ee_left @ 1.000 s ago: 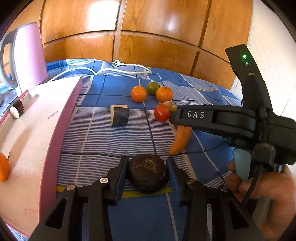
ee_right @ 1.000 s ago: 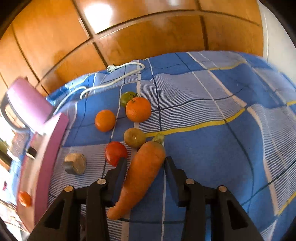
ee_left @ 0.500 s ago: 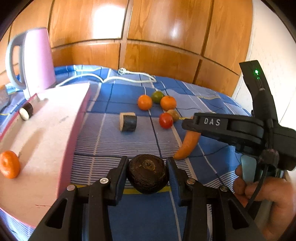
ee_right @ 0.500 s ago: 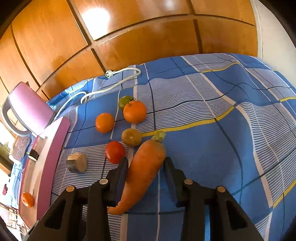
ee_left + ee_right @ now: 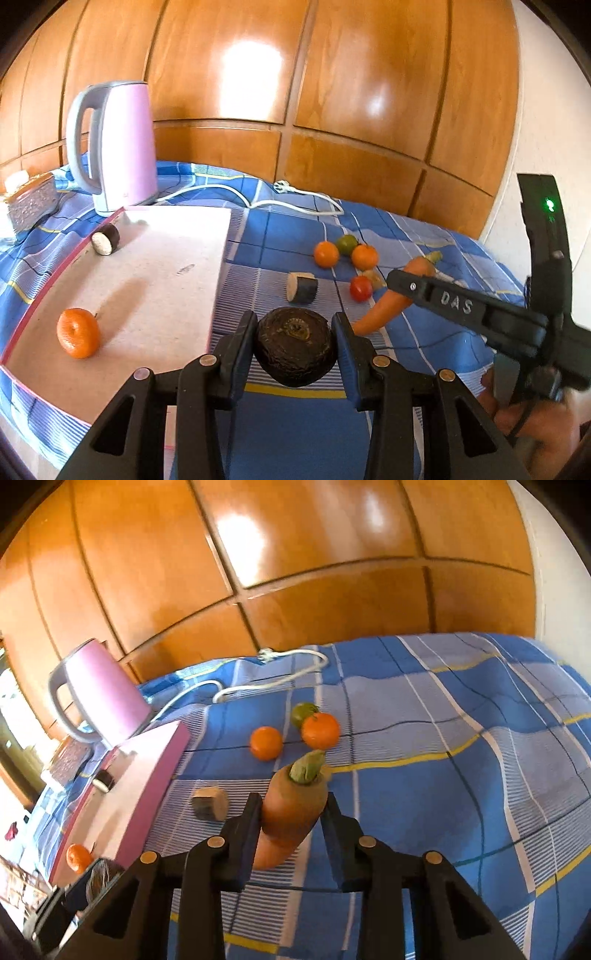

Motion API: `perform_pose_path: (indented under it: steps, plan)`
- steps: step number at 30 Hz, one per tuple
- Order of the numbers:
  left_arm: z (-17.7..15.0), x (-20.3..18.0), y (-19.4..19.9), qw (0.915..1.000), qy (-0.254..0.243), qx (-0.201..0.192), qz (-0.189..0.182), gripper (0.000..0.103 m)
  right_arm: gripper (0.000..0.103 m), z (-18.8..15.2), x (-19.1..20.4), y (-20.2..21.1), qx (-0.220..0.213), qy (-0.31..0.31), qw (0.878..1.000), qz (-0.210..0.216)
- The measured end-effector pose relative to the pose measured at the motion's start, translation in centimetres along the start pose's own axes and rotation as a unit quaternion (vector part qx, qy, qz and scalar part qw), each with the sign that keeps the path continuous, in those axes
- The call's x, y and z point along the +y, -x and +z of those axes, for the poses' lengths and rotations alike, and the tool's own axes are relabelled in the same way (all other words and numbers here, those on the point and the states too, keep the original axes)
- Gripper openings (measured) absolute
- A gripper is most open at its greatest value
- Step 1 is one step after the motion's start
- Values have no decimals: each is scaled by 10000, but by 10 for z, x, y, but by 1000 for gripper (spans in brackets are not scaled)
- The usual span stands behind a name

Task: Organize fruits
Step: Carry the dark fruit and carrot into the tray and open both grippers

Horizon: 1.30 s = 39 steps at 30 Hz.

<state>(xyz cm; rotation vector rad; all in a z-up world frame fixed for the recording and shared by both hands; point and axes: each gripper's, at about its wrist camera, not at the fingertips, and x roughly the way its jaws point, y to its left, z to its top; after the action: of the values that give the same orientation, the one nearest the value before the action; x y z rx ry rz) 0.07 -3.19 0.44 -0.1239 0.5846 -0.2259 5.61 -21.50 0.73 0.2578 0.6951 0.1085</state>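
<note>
Left wrist view: left gripper [image 5: 295,347] pinching dark round fruit [image 5: 295,345] off blue checked cloth [image 5: 295,435], beside pink board [image 5: 155,280]. Round skin may roll out of pads.

Right wrist view: right gripper [image 5: 291,816] jaws closing on carrot [image 5: 293,805], raised off cloth. Taper, off-centre hold; may pivot or slide out.

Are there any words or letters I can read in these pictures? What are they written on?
"DAS": raised letters on the black side of the right gripper, seen from the left wrist view.
A small mark near the bottom of the pink kettle: too small to read.
A faint mark on the pale board: too blurred to read.
No other writing shows in either view.
</note>
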Motion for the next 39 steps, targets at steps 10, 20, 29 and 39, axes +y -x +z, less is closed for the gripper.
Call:
perform_pose_path:
  steps: [10, 20, 29, 39]
  plan:
    - [4, 20, 9, 9980, 489, -253, 321, 41, 32, -5, 19, 4, -45, 263, 9988, 421]
    - [8, 49, 25, 9890, 1059, -559, 864, 42, 32, -4, 27, 5, -92, 239, 9970, 736]
    - [5, 97, 33, 9643, 2115, -581, 1482, 42, 32, -1, 58, 2, 40, 370, 9897, 1379]
    - [0, 126, 37, 9413, 2701, -583, 1941, 42, 32, -8, 132, -11, 379, 1069, 9737, 1976]
